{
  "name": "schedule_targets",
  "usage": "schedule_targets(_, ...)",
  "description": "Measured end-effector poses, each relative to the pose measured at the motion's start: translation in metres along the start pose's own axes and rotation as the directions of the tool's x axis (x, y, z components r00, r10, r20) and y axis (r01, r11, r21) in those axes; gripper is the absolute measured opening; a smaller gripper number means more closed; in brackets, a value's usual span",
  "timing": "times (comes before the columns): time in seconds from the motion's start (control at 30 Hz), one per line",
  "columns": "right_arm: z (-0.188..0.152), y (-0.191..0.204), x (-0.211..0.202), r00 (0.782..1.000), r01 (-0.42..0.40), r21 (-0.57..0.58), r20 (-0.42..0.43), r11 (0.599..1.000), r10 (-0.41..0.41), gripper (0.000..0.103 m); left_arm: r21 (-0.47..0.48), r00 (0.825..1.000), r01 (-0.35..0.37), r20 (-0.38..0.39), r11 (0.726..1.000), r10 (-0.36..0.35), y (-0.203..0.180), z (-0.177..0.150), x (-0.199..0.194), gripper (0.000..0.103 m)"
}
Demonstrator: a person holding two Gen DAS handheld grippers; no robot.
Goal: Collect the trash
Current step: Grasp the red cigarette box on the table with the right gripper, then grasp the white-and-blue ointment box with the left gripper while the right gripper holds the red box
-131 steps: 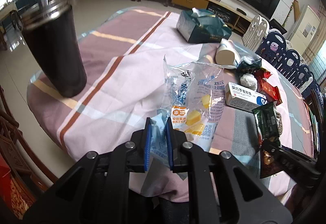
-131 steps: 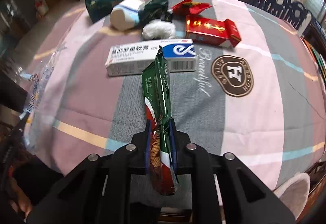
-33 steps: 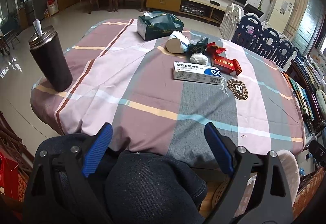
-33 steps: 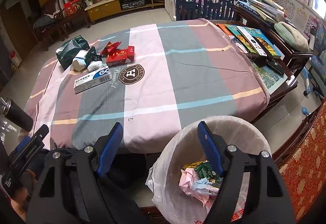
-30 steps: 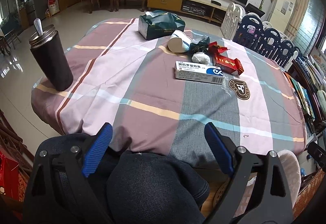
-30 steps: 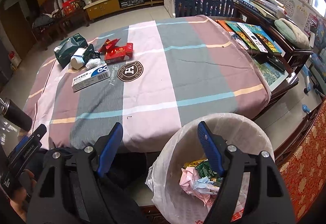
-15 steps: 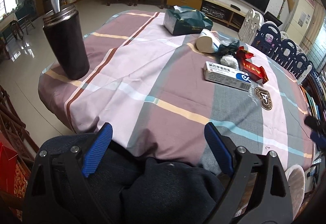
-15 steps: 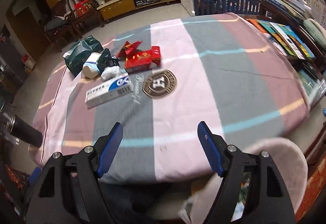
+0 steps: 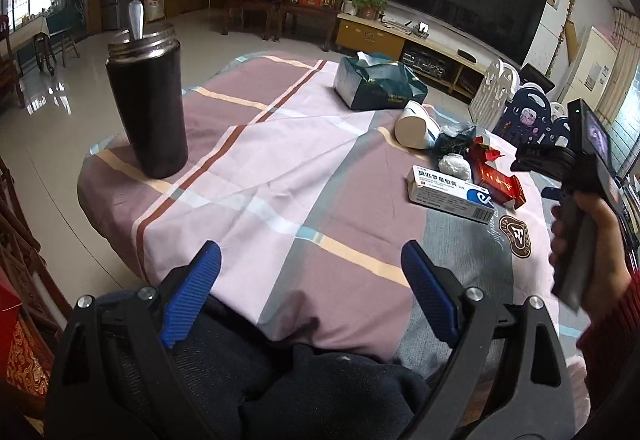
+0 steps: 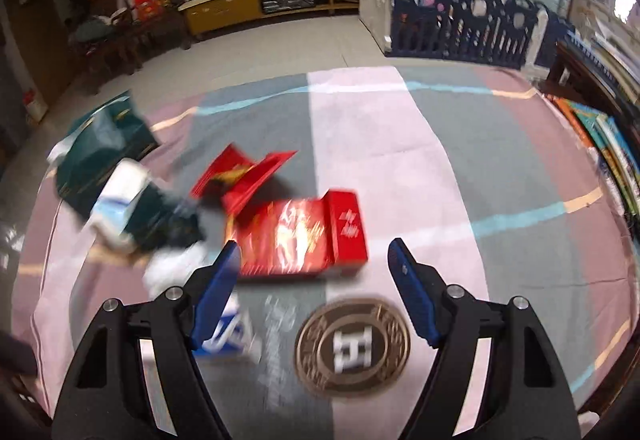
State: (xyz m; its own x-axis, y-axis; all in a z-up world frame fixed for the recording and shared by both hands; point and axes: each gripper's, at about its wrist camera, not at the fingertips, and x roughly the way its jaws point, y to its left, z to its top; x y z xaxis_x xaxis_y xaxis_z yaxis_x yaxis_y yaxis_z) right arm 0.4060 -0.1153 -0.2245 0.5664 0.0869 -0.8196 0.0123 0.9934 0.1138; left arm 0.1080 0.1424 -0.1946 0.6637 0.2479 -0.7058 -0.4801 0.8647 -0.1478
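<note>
Both tools are empty and back over the table. The right gripper [image 10: 314, 272], jaws spread wide, now hangs just above the red box [image 10: 304, 236], which lies flat on the checked tablecloth [image 10: 400, 159]; half a second ago it was farther back, and a second ago it stood over the lined bin. That view is blurred, which suggests fast travel. The left gripper [image 9: 312, 284] is likewise wide open and holds nothing; it sits low at the near table edge, above the person's dark trousers [image 9: 280, 380], closer to the table than a second ago. The clear bag and green wrapper once clamped in the two tools are gone from the table. Remaining litter forms one cluster: the white-and-blue carton [image 9: 450, 193], the white wad [image 9: 454, 168], the tipped paper cup [image 9: 414, 124], and the red wrapper [image 10: 244, 173]. The red box appears the next target. The dark flask [image 9: 150, 103] stands well apart.
</note>
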Motion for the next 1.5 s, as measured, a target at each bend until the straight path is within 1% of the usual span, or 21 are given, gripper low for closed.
schedule_targets(0.07, 0.01, -0.012, 0.021, 0.998, -0.039, 0.051, -0.05, 0.998, 0.041, 0.074, -0.009, 1.0, 0.01, -0.017, 1.0, -0.01, 0.001, 0.0, 0.004, 0.091)
schedule_targets(0.13, 0.013, -0.014, 0.038, 0.991, -0.077, 0.055, -0.106, 0.996, 0.082, 0.074, -0.015, 1.0, 0.013, -0.026, 1.0, -0.013, 0.003, 0.0, 0.007, 0.091)
schedule_targets(0.17, 0.013, -0.013, 0.044, 0.988, -0.089, 0.048, -0.125, 0.995, 0.095, 0.07, -0.018, 1.0, 0.014, -0.027, 1.0, -0.015, 0.003, 0.001, 0.007, 0.091)
schedule_targets(0.2, 0.013, -0.012, 0.045, 0.987, -0.09, 0.043, -0.131, 0.995, 0.095, 0.056, -0.021, 1.0, 0.014, -0.027, 1.0, -0.015, 0.003, 0.001, 0.007, 0.091)
schedule_targets(0.23, 0.011, -0.012, 0.045, 0.986, -0.1, 0.04, -0.133, 0.994, 0.104, 0.05, -0.025, 1.0, 0.015, -0.024, 1.0, -0.015, 0.004, 0.002, 0.007, 0.091)
schedule_targets(0.3, 0.006, -0.012, 0.04, 0.979, -0.153, 0.037, -0.127, 0.987, 0.157, 0.025, -0.026, 1.0, 0.014, -0.026, 1.0, -0.015, 0.005, 0.002, 0.009, 0.091)
schedule_targets(0.4, -0.007, -0.005, 0.029, 0.968, -0.201, -0.006, -0.154, 0.98, 0.198, 0.024, -0.031, 0.999, 0.014, -0.045, 0.999, -0.016, 0.005, 0.003, 0.013, 0.091)
schedule_targets(0.5, -0.029, 0.008, 0.013, 0.944, -0.271, -0.052, -0.209, 0.961, 0.255, 0.023, -0.039, 0.999, 0.011, -0.045, 0.999, -0.013, 0.007, 0.003, 0.013, 0.091)
schedule_targets(0.63, -0.07, 0.021, -0.011, 0.895, -0.367, -0.055, -0.293, 0.929, 0.336, 0.023, -0.042, 0.999, 0.012, -0.043, 0.999, -0.014, 0.009, 0.003, 0.013, 0.091)
schedule_targets(0.7, -0.086, 0.023, -0.025, 0.881, -0.395, -0.059, -0.307, 0.917, 0.36, 0.023, -0.046, 0.998, 0.021, -0.06, 0.999, -0.023, 0.01, 0.002, 0.016, 0.091)
schedule_targets(0.77, -0.097, 0.021, -0.04, 0.885, -0.398, -0.07, -0.293, 0.915, 0.362, 0.023, -0.059, 0.996, 0.035, -0.082, 0.998, -0.039, 0.012, 0.002, 0.019, 0.091)
schedule_targets(0.87, -0.107, 0.004, -0.062, 0.928, -0.321, -0.085, -0.229, 0.943, 0.295, 0.023, -0.07, 0.99, 0.062, -0.122, 0.996, -0.07, 0.013, 0.004, 0.025, 0.091)
schedule_targets(0.9, -0.107, -0.003, -0.064, 0.934, -0.304, -0.07, -0.218, 0.95, 0.283, 0.023, -0.069, 0.986, 0.082, -0.141, 0.994, -0.091, 0.011, 0.007, 0.028, 0.091)
schedule_targets(0.97, -0.114, -0.022, -0.076, 0.95, -0.26, -0.033, -0.189, 0.965, 0.25, 0.023, -0.059, 0.971, 0.125, -0.196, 0.99, -0.135, 0.002, 0.012, 0.035, 0.091)
schedule_targets(1.07, -0.123, -0.043, -0.096, 0.969, -0.212, -0.015, -0.131, 0.977, 0.208, 0.023, -0.094, 0.926, 0.228, -0.286, 0.969, -0.246, -0.012, 0.018, 0.043, 0.091)
schedule_targets(1.17, -0.131, -0.058, -0.11, 0.975, -0.2, 0.02, -0.098, 0.98, 0.201, 0.024, -0.102, 0.861, 0.24, -0.436, 0.965, -0.261, -0.04, 0.014, 0.06, 0.09)
schedule_targets(1.23, -0.138, -0.065, -0.117, 0.976, -0.198, 0.034, -0.086, 0.98, 0.2, 0.024, -0.117, 0.833, 0.265, -0.472, 0.957, -0.288, -0.055, 0.011, 0.066, 0.089)
schedule_targets(1.33, -0.145, -0.067, -0.12, 0.975, -0.202, 0.021, -0.094, 0.979, 0.203, 0.024, -0.099, 0.814, 0.275, -0.506, 0.956, -0.286, -0.075, 0.007, 0.078, 0.089)
schedule_targets(1.43, -0.15, -0.068, -0.123, 0.978, -0.19, 0.006, -0.085, 0.982, 0.19, 0.023, -0.133, 0.785, 0.261, -0.546, 0.956, -0.291, -0.088, 0.004, 0.1, 0.089)
schedule_targets(1.47, -0.151, -0.07, -0.123, 0.98, -0.183, 0.002, -0.081, 0.983, 0.182, 0.023, -0.145, 0.782, 0.248, -0.553, 0.958, -0.286, -0.091, 0.006, 0.107, 0.089)
schedule_targets(1.5, -0.151, -0.071, -0.124, 0.981, -0.179, 0.001, -0.079, 0.984, 0.178, 0.023, -0.145, 0.785, 0.233, -0.555, 0.962, -0.274, -0.094, 0.008, 0.113, 0.089)
